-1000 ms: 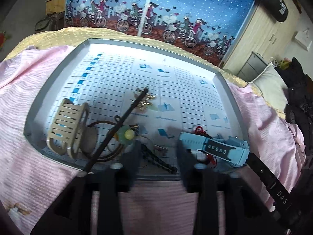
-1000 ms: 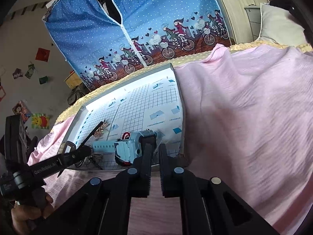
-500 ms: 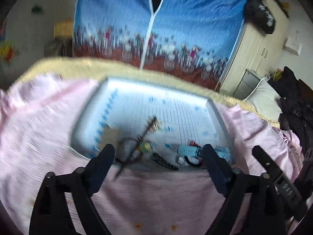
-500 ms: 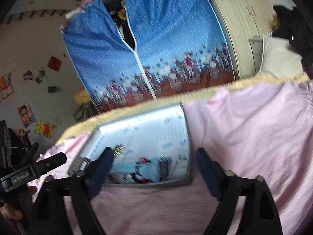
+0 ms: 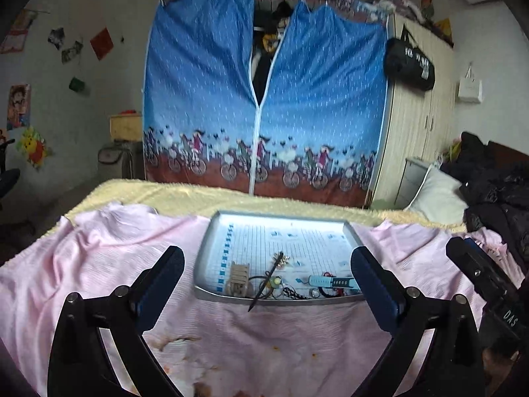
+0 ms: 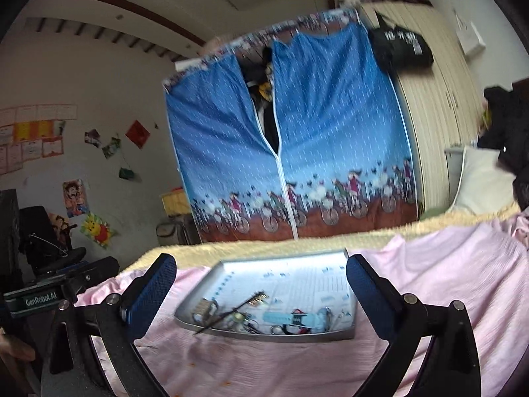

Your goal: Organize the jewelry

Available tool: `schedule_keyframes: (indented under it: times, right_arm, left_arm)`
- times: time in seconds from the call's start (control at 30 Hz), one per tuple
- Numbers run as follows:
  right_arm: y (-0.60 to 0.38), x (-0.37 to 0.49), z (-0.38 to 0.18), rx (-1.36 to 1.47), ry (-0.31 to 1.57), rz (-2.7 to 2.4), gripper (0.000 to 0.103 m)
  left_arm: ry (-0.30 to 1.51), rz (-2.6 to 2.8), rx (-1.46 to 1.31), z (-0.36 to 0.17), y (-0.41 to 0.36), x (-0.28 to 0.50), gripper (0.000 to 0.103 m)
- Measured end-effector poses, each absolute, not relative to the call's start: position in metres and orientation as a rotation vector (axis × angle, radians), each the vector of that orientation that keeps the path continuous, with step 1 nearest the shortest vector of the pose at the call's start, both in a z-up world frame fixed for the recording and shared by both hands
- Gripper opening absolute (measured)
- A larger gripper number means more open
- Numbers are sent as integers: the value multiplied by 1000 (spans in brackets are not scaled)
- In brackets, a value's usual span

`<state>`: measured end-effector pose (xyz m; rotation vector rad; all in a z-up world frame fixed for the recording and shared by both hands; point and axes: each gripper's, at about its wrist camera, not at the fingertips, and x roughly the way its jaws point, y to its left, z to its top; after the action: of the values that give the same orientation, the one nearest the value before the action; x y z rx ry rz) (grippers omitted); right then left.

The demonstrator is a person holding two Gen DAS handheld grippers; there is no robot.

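Note:
A grey tray (image 5: 211,241) (image 6: 195,284) lined with gridded paper lies on the pink bedspread. Along its near edge sit a beige hair claw (image 5: 238,276), a black hair stick (image 5: 264,281) (image 6: 224,314) poking over the rim, a gold ornament (image 5: 283,259), a green-and-yellow bead piece (image 5: 274,281) and a light blue watch (image 5: 332,282) (image 6: 294,318). My left gripper (image 5: 267,279) hangs wide open, back from the tray and above the bed. My right gripper (image 6: 261,294) is also wide open and holds nothing. Both frame the tray between their fingers.
The pink bedspread (image 5: 99,258) covers a yellow blanket (image 5: 172,195). A blue fabric wardrobe (image 5: 261,106) stands behind the bed, a wooden cabinet (image 5: 420,125) to its right. A pillow (image 5: 436,195) and dark clothes (image 5: 496,185) lie at the right. The other gripper's body (image 5: 486,281) shows at right.
Both grippers pulled back and up from the tray and opened wide. A second ago they were nearly shut just above the tray's near edge.

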<state>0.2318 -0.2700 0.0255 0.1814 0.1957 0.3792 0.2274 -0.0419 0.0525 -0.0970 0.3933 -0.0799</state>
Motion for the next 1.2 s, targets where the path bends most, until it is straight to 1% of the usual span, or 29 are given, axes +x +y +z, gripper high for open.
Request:
schedule_keyframes:
  times: [0.2,0.37,0.7,0.93,1.2]
  right_arm:
    - [-261,190,29,164,108,352,103]
    - [-254,157,25,133,54,313,103]
    - [-246,106,10,138,62,301,103]
    - [-238,84,-3,125,124,281,103]
    - [-226,62,-10,83,159,283,103]
  left_arm:
    - [328,-53,-105,67,-28,193,99]
    - [308,-56,-124,71,-19,173,99]
    - [257,-21,-161,60,2,109,99]
    - [244,17,-139,54,14,78,99]
    - [317,-20,-105,37,21,53,99]
